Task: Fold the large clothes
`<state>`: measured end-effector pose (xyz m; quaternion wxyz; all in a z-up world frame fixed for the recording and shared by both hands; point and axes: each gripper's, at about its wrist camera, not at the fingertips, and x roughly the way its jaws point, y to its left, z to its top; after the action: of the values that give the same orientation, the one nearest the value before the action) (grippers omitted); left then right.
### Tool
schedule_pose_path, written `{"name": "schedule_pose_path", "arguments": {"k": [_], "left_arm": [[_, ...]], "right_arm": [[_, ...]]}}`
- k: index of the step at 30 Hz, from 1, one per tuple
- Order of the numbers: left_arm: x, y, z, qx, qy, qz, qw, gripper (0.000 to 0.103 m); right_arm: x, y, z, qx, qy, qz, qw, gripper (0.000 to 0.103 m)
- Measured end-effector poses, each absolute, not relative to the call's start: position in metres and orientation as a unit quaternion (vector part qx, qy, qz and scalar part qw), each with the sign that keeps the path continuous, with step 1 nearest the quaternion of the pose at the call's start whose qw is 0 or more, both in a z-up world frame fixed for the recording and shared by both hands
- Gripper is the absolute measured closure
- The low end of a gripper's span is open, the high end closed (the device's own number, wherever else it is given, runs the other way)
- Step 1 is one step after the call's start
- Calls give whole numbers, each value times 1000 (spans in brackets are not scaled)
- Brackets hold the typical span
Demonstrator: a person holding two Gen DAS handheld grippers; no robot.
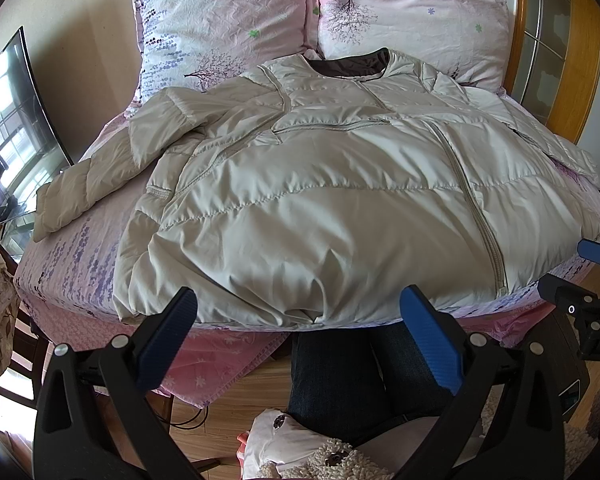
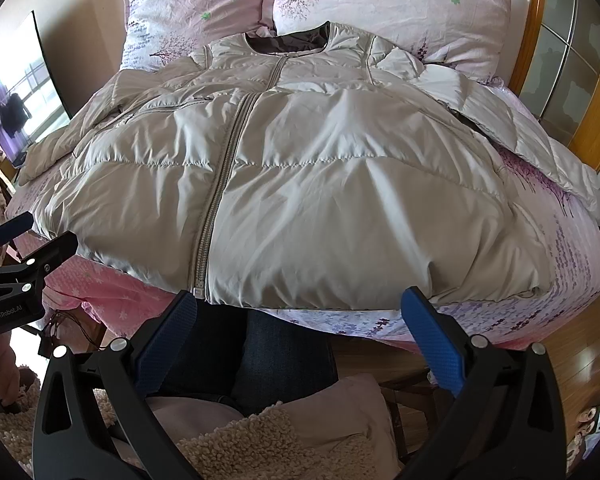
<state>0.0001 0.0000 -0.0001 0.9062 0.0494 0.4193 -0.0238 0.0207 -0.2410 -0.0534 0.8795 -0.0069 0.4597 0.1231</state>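
I am holding both tongs, left (image 1: pixel 298 308) and right (image 2: pixel 300 312), wide open and empty below the hem; the beige puffer jacket (image 1: pixel 320 200) is lying zipped, spread centre-frame on the bed (image 1: pixel 72 256), sleeves out, presumably ready for folding.

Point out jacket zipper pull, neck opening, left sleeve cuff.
zipper pull (image 2: pixel 198 291), right wrist view, tab at hem.
neck opening (image 2: pixel 288 42), right wrist view, dark inner lining.
left sleeve cuff (image 1: pixel 48 216), left wrist view, sleeve end.
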Motion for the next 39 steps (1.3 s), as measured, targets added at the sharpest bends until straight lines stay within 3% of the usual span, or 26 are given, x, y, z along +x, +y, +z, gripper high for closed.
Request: {"name": "schedule_pose_path", "arguments": {"k": [39], "left_arm": [[4, 11, -7, 29, 428, -34, 903, 2]], "right_arm": [[28, -253, -42, 23, 440, 122, 889, 1]]}}
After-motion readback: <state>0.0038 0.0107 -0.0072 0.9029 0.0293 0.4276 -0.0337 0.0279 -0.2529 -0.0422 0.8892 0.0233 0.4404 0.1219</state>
